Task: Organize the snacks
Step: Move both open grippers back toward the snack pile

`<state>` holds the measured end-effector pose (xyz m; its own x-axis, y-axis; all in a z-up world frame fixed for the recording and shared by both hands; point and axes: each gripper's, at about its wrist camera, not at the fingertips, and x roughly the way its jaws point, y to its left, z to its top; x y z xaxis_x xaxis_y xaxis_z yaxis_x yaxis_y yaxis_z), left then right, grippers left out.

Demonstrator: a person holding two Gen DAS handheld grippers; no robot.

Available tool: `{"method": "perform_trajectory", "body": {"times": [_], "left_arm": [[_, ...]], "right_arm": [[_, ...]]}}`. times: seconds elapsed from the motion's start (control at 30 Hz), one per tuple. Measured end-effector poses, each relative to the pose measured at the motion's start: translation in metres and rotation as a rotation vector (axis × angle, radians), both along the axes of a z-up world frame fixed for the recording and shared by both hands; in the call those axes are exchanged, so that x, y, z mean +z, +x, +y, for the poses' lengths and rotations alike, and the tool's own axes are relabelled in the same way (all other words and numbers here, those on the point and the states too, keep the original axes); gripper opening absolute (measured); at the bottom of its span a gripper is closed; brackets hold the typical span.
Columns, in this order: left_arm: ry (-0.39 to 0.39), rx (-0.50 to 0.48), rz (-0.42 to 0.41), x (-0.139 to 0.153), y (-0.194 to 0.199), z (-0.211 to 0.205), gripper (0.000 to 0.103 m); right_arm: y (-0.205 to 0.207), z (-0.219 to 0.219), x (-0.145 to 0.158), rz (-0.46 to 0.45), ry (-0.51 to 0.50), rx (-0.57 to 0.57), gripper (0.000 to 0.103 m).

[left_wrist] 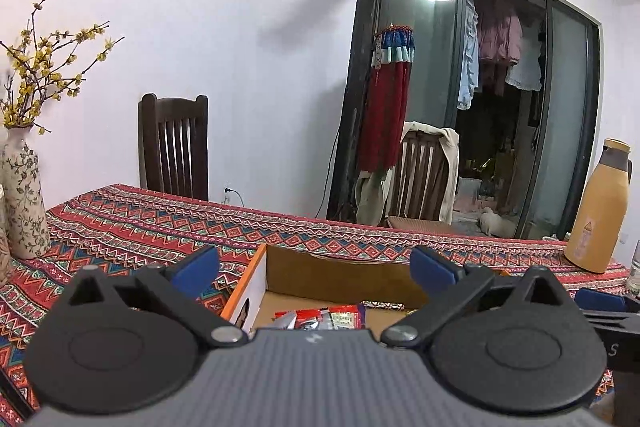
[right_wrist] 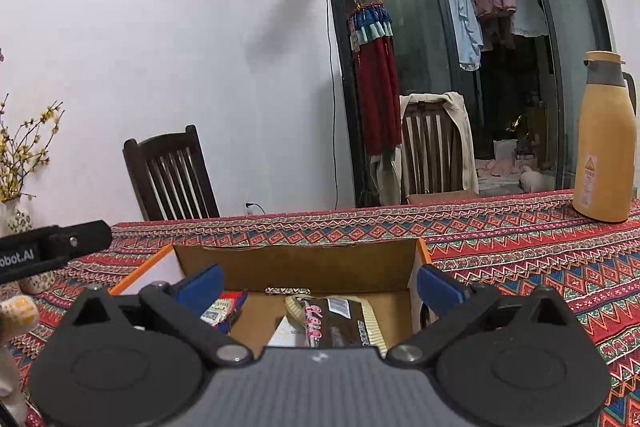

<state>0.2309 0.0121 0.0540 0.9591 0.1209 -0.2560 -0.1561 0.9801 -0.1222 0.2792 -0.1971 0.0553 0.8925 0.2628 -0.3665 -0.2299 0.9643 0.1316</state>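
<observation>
the cardboard box (right_wrist: 296, 261) sits open on the patterned tablecloth (right_wrist: 520, 251), and everything here is placed against it. the left gripper (left_wrist: 316, 267) hovers at the box's near-left corner with its blue fingers spread wide and nothing between them; the right gripper (right_wrist: 320, 285) hangs over the box's near edge, likewise spread wide and empty. inside the box, toward its left wall, lies a red and white snack packet (left_wrist: 320, 319), and toward its right side a dark brown snack bar (right_wrist: 340, 319) with pale crimped ends rests on the box floor, over a white item that is mostly hidden. the yellow thermos (right_wrist: 604, 143) stands well beyond the box's far-right corner, and a flowered vase (left_wrist: 24, 203) stands off past its left side. the step in hand looks like a release over the box. to do it well, lift both grippers straight up clear of the box walls before swinging away, so no finger catches the cardboard rim or drags a packet back out.
</observation>
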Motion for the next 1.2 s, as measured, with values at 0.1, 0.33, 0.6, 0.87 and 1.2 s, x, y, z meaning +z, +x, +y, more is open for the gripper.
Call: {"method": "perform_trajectory", "body": {"times": [0.1,0.33,0.6,0.87,1.2], "left_arm": [[-0.009,-0.01,-0.004,0.001,-0.003,0.001,0.103],[-0.017,0.012,-0.065,0.022,-0.022,-0.002,0.103],[-0.015,0.009,-0.101,0.045,-0.052,-0.006,0.103],[-0.005,-0.008,-0.096,0.048,-0.086,-0.011,0.103],[-0.016,-0.014,-0.046,0.034,-0.122,-0.008,0.103]], "right_arm": [[-0.002,0.0,0.002,-0.007,0.0,0.002,0.103],[-0.017,-0.002,0.021,-0.061,0.022,0.027,0.103],[-0.048,-0.009,0.047,-0.124,0.026,0.028,0.103],[-0.086,-0.021,0.056,-0.14,0.017,0.019,0.103],[-0.13,-0.034,0.043,-0.098,0.004,0.021,0.103]]}}
